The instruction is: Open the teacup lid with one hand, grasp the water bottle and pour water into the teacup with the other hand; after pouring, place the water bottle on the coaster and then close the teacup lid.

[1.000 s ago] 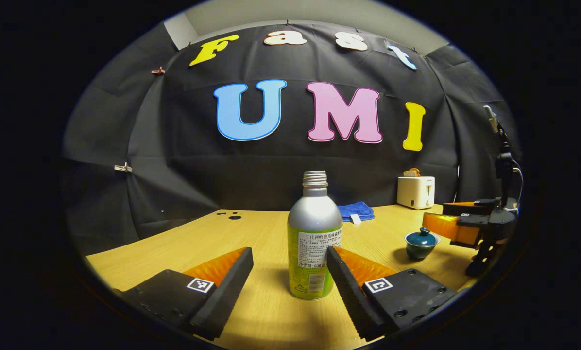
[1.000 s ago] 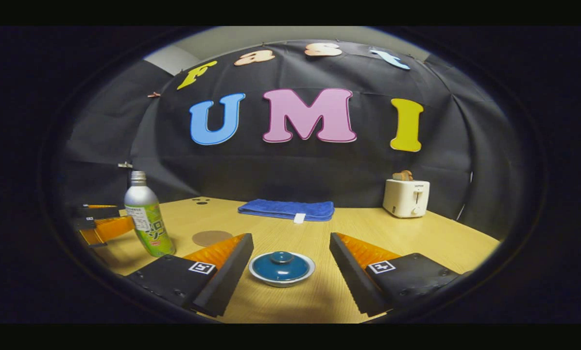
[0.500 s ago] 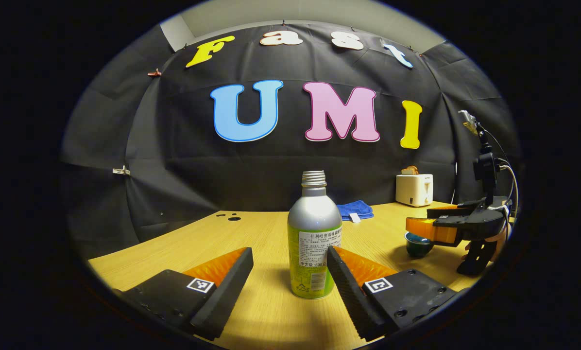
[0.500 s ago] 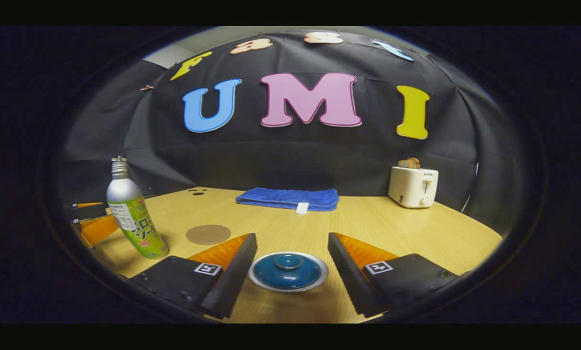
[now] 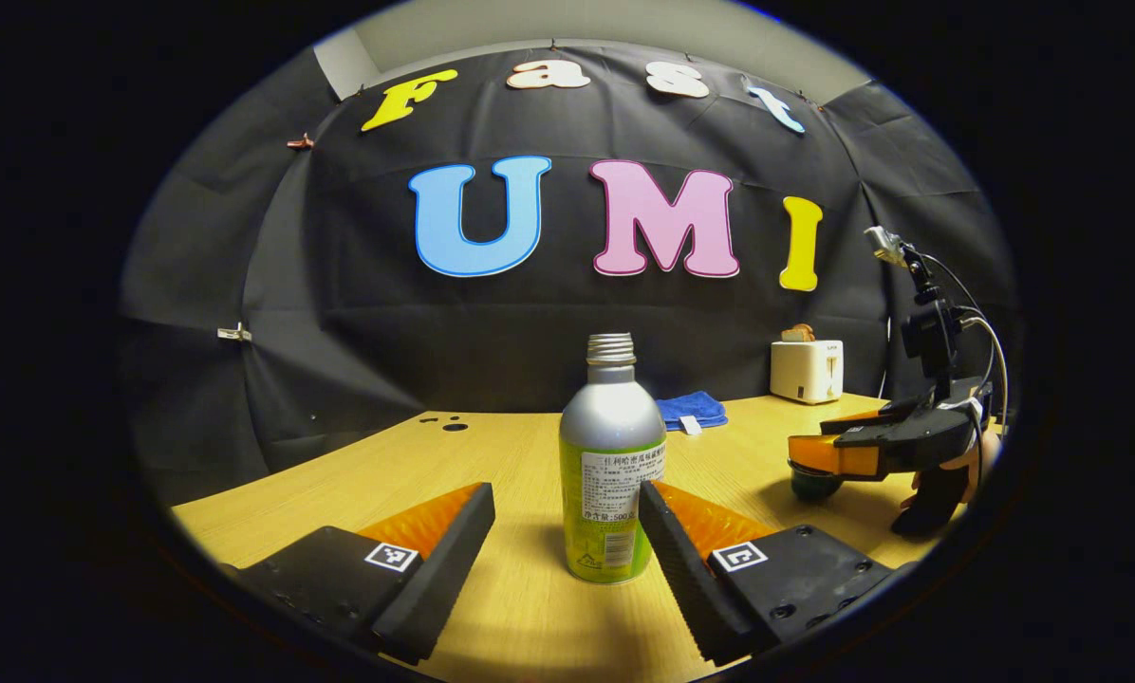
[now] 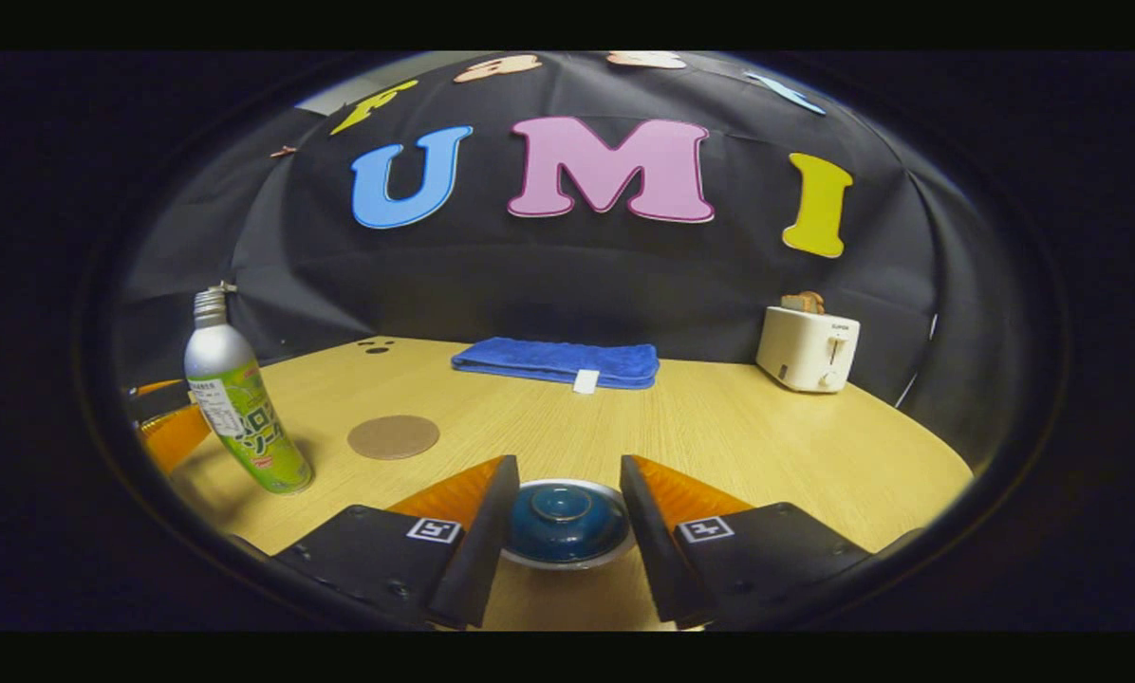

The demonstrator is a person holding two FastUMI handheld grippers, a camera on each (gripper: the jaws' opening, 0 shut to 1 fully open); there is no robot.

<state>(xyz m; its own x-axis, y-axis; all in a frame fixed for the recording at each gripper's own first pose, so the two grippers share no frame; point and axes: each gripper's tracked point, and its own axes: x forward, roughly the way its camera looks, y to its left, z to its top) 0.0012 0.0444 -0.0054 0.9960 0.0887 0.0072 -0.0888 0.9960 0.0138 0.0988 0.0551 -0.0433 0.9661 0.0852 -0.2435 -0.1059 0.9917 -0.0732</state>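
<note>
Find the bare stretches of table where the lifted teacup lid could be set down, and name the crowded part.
Bare wood lies between the coaster, blue towel and toaster, and right of the teacup. It is crowded at the near left, where the left gripper brackets the water bottle.

A light wooden table (image 6: 738,436) with a rounded edge fills the near ground. Black cloth (image 6: 567,275) hangs behind it as the far wall, creased and pinned with a clip (image 5: 235,332) at the left. Above the cloth a strip of pale grey wall (image 5: 567,21) shows. A folded blue towel (image 6: 556,361) lies at the far side, a white toaster (image 6: 807,348) at the far right. Light is dim and warm.
</note>
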